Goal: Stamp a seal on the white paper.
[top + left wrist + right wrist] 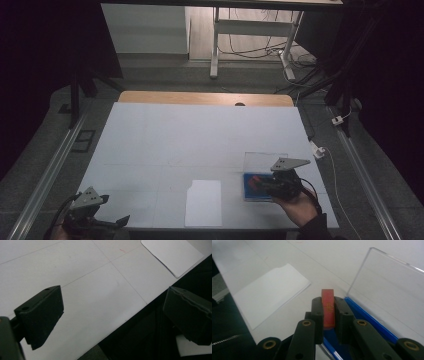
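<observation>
A small red block (328, 307) with gold marks stands on edge between the pads of my right gripper (328, 305), which is shut on it just over the left rim of a blue box (372, 320). The box's clear lid (387, 293) stands open behind it. From above, the right gripper (272, 186) sits over the blue box (248, 189) at the table's front right, red showing inside. My left gripper (112, 222) rests open at the front left corner, its jaws wide apart in the left gripper view (112, 315) with nothing between them.
A white sheet of paper (204, 202) lies flat near the front edge between the two grippers, also seen as the paper (270, 296) left of the box. The white table top (200, 140) stretches back to a wooden strip. The table's front edge (125, 322) runs under the left gripper.
</observation>
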